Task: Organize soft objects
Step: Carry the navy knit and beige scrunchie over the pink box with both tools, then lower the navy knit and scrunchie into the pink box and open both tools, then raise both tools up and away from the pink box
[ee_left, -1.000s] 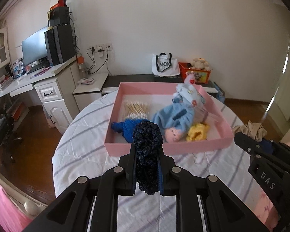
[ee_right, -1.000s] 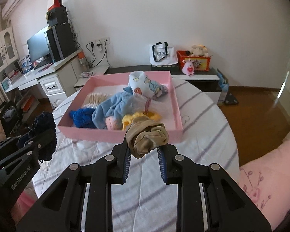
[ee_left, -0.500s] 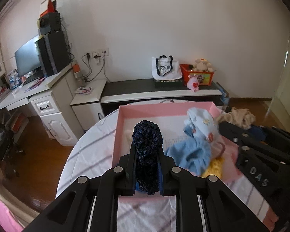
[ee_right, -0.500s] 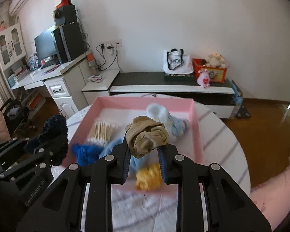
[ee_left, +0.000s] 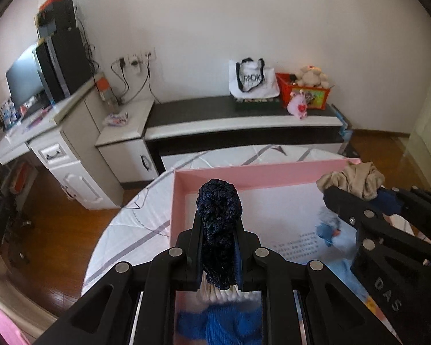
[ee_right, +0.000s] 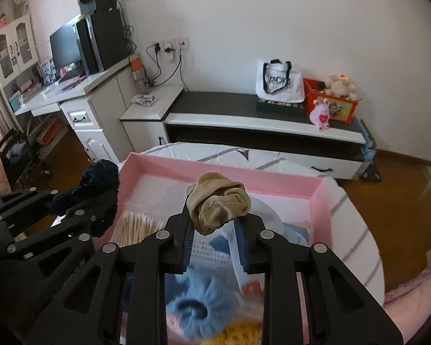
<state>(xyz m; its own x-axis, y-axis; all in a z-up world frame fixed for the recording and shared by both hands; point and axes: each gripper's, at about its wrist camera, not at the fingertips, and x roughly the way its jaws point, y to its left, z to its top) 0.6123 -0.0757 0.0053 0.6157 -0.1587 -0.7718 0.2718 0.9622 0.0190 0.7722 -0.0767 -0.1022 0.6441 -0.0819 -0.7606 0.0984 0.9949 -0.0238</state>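
Left gripper (ee_left: 217, 247) pinching dark navy knitted soft item (ee_left: 219, 215), held above near-left corner of shallow pink rectangular box (ee_left: 258, 172). Right gripper (ee_right: 215, 230) pinching crumpled tan fabric bundle (ee_right: 218, 202), over the box middle. In the box below: bright blue yarn piece (ee_left: 215, 325), bundle of cotton swabs (ee_right: 136, 227), light blue plush doll (ee_right: 198, 302), yellow knitted piece (ee_right: 238, 333). Box sits on round desk with white grey-striped cloth (ee_left: 135, 224). Beyond: low black-and-white TV cabinet (ee_right: 258, 123) against the wall.
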